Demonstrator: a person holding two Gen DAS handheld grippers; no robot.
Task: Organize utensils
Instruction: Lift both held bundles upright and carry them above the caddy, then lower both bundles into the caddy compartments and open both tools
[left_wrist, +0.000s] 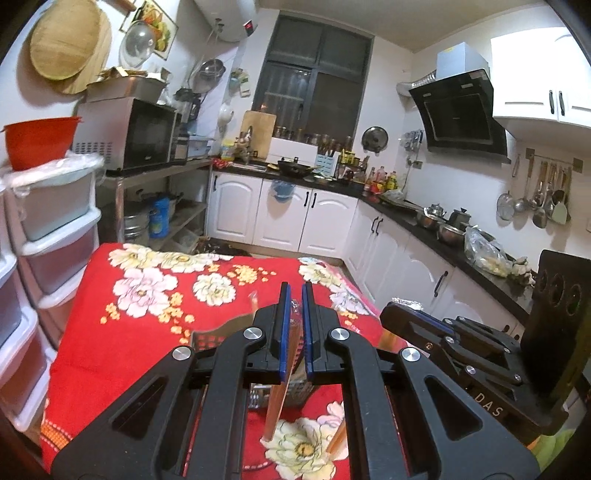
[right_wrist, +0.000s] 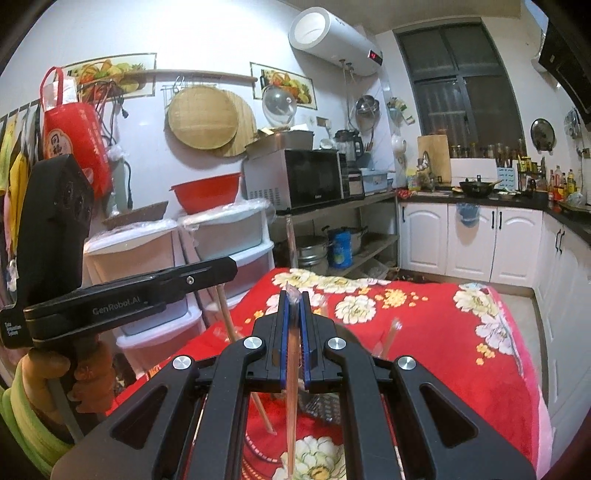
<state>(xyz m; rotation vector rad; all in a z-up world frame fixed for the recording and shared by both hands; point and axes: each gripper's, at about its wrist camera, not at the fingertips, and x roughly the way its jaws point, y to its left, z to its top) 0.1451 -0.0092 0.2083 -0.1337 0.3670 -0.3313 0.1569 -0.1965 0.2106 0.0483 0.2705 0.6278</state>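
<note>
I am squeezing my left gripper (left_wrist: 296, 291) on wrapped chopsticks (left_wrist: 286, 365), my right gripper (right_wrist: 294, 300) pinching another wrapped pair (right_wrist: 293, 387), only the right view showing the hand (right_wrist: 64, 384) and red bag (right_wrist: 75, 142).

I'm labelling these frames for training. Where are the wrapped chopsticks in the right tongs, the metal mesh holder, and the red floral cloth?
wrapped chopsticks (right_wrist: 293, 354): right wrist view, shaft between the pads.
metal mesh holder (left_wrist: 212, 338): left wrist view, upper rim.
red floral cloth (right_wrist: 436, 332): right wrist view, bare red area.

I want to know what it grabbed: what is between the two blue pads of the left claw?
In the left wrist view, the left claw is shut on a thin pale wooden chopstick in a clear plastic wrapper, above the red flowered cloth.
</note>
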